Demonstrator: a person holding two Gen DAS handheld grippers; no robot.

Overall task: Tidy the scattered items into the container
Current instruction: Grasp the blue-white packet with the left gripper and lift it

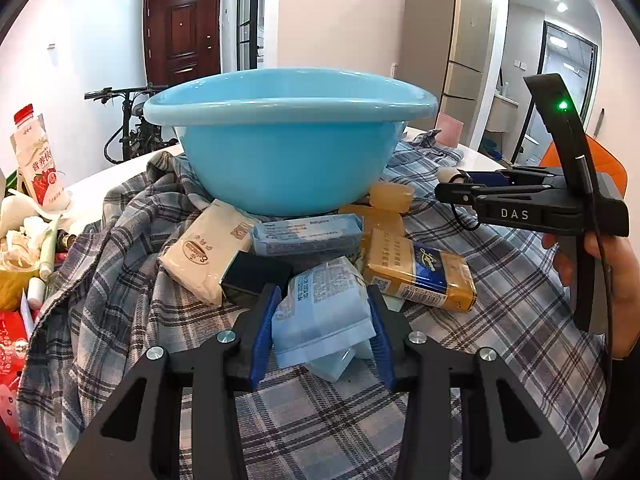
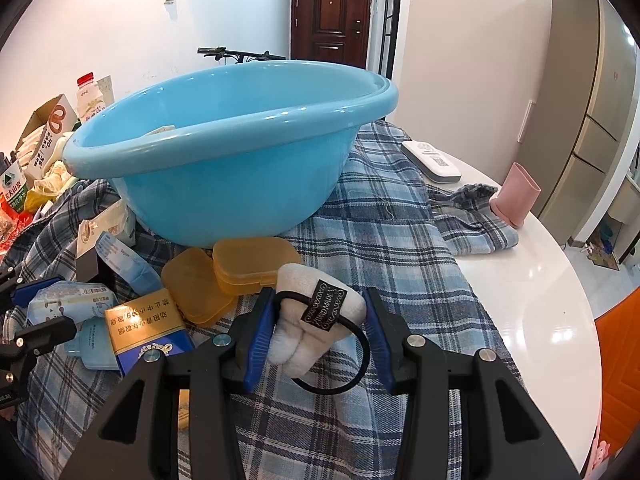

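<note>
A: Left tool [image 1: 324, 320]?
B: Pinching a pale blue tissue pack [image 1: 320, 312], near the blue basin [image 1: 288, 152].
A: Right tool [image 2: 320, 328]?
B: Clamped on a white plush hair tie [image 2: 316, 320], just before the basin.

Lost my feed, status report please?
Left gripper shut on blue tissue pack. Right gripper shut on white plush. Blue basin ahead, unobstructed.

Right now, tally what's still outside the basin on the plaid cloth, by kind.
light-blue packs: 2, one held in the left hand-held gripper
cream pack: 1
amber plastic boxes: 2
gold-and-blue carton: 1
black box: 1
white plush hair tie: 1, held in the right hand-held gripper
Total: 8
</note>
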